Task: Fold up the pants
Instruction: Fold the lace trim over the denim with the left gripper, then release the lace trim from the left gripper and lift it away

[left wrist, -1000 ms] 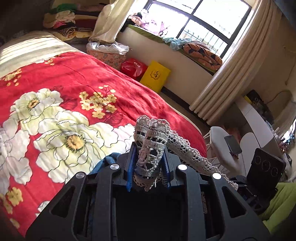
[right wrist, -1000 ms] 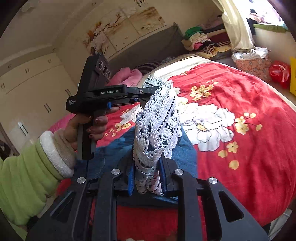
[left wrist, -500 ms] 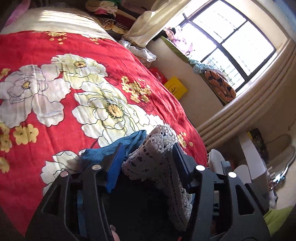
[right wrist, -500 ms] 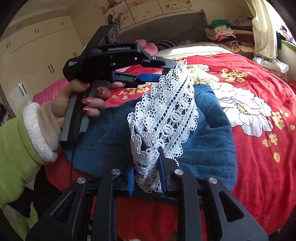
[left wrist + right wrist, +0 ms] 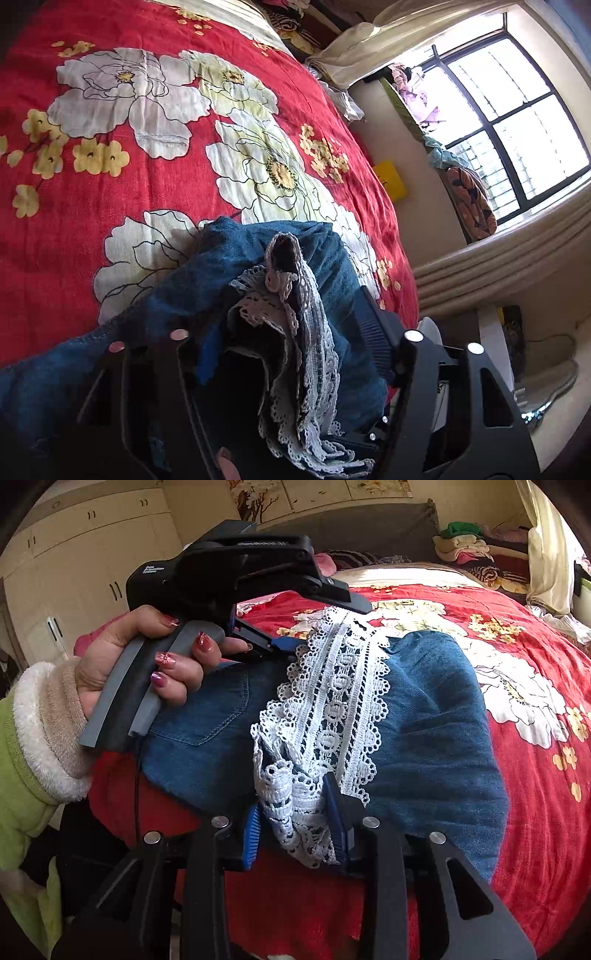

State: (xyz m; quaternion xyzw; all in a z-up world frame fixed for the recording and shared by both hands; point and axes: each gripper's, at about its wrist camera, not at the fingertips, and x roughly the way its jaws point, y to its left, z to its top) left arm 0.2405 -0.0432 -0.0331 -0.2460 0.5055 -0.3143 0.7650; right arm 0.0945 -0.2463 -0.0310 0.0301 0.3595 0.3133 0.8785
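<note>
Blue denim pants (image 5: 436,731) with a white lace hem (image 5: 332,709) lie folded over on the red flowered bedspread (image 5: 535,657). My right gripper (image 5: 295,830) stands slightly apart around the bunched lace, which still lies between its blue pads. My left gripper (image 5: 295,635), held by a hand, is open just above the far end of the lace. In the left wrist view the left gripper (image 5: 288,354) is wide open, with lace (image 5: 295,314) and denim (image 5: 236,258) draped loosely between its fingers.
The bedspread (image 5: 147,147) stretches ahead of the pants. A window (image 5: 509,110), curtain and yellow bag (image 5: 389,179) lie beyond the bed's right edge. Stacked clothes (image 5: 469,550) sit at the headboard. White wardrobes (image 5: 74,554) stand to the left.
Both grippers lowered the lace hem down onto the denim. The left gripper opened wide and let the lace go. The right gripper's jaws have eased apart around the lace.
</note>
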